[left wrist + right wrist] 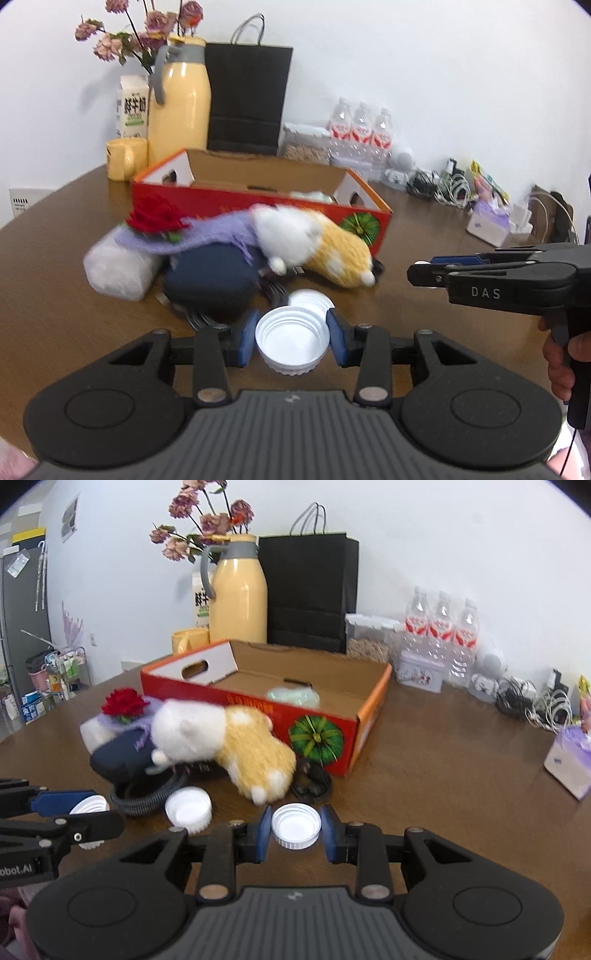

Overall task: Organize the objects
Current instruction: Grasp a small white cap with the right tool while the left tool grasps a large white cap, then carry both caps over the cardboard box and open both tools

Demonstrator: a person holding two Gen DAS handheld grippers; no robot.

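Both grippers are loaded. The left gripper (291,341) is closed on a white cap (291,341), its pads bearing on the rim at 3 and 9 o'clock. The right gripper (295,829) is clamped on a second cap (295,826) the same way.

A third cap (189,809) lies loose on the table (443,775), at 10 o'clock from the right gripper.

The box (364,716) stands at 12 o'clock, open-topped. It contains one pale green item (293,697); the rest of its floor is bare.

Progress estimate: early. Neither held cap is over the box yet. The plush toy (236,738), rose (123,701), dark pouch (210,280) and cable (312,779) lie outside the box, near its front wall.
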